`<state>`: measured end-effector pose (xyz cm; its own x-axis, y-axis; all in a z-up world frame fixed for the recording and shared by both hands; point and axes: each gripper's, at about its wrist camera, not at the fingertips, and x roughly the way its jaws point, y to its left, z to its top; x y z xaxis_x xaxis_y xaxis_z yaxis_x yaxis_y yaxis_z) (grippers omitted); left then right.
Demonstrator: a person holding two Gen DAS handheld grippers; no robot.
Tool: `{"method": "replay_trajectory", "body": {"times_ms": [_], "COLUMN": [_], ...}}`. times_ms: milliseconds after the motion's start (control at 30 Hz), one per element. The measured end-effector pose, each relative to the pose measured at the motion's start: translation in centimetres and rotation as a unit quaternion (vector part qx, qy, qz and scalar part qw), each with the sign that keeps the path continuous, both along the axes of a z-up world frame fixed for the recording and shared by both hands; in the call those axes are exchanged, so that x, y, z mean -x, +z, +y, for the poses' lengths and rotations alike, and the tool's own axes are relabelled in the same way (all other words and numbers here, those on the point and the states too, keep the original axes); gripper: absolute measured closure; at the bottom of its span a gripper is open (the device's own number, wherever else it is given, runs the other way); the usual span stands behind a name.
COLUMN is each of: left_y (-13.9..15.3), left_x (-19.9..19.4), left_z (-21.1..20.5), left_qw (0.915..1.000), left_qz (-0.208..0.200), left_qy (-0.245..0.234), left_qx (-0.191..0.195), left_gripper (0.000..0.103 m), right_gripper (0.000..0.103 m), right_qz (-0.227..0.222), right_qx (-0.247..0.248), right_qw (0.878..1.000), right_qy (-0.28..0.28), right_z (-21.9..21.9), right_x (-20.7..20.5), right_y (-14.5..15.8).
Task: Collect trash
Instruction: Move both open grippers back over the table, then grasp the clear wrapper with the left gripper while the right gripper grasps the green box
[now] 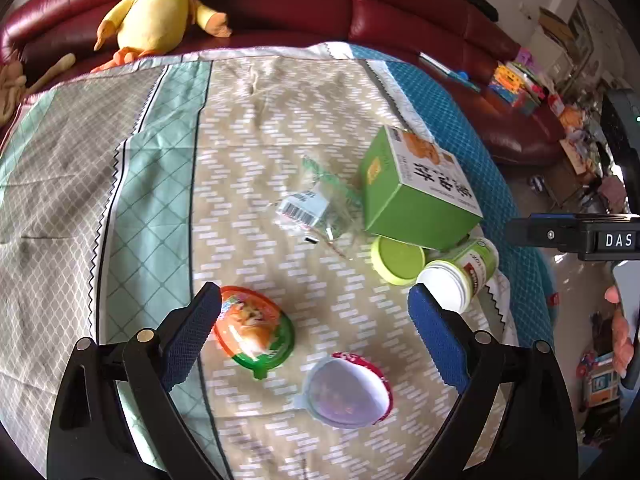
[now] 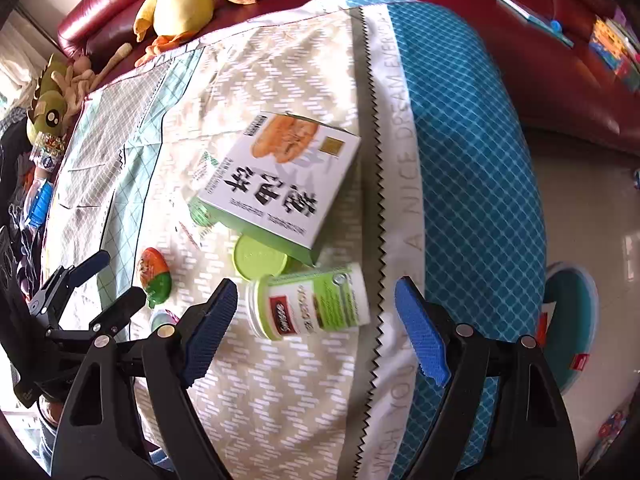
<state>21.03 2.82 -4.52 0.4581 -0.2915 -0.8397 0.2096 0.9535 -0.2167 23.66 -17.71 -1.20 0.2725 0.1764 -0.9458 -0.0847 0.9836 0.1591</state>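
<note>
Trash lies on a patterned cloth. An orange-and-green egg-shaped shell sits just inside my open left gripper, near its left finger, untouched. A second shell half, hollow side up, lies below the fingers. Farther off are a clear wrapper, a green-and-white box, a green lid and a white bottle on its side. My right gripper hangs open over that bottle, with nothing gripped. The box and lid lie beyond it.
A dark red sofa with a yellow plush duck borders the far side. The cloth's blue edge drops to the floor on the right, where a round teal bin stands. Toys and clutter crowd the floor.
</note>
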Motion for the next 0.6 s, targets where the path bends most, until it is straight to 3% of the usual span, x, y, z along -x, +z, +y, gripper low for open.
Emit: {"method": "replay_trajectory", "body": {"times_ms": [300,600], "left_y": [-1.2,-0.5], "left_x": [-1.7,-4.0], "left_z": [2.8,-2.3], "left_qw": [0.9996,0.9993], "left_qz": [0.017,0.018], "left_qy": [0.020,-0.034], "left_qx": [0.006,0.004], "left_gripper": [0.009,0.009], "right_gripper": [0.026,0.026], "right_qz": [-0.003,0.010], "right_qx": [0.005,-0.036], "right_qw": [1.000,0.999], "right_qy": [0.003,0.035], "right_z": [2.1,1.0], "right_x": [-5.4,-10.7], "right_y": [0.4,-0.9]}}
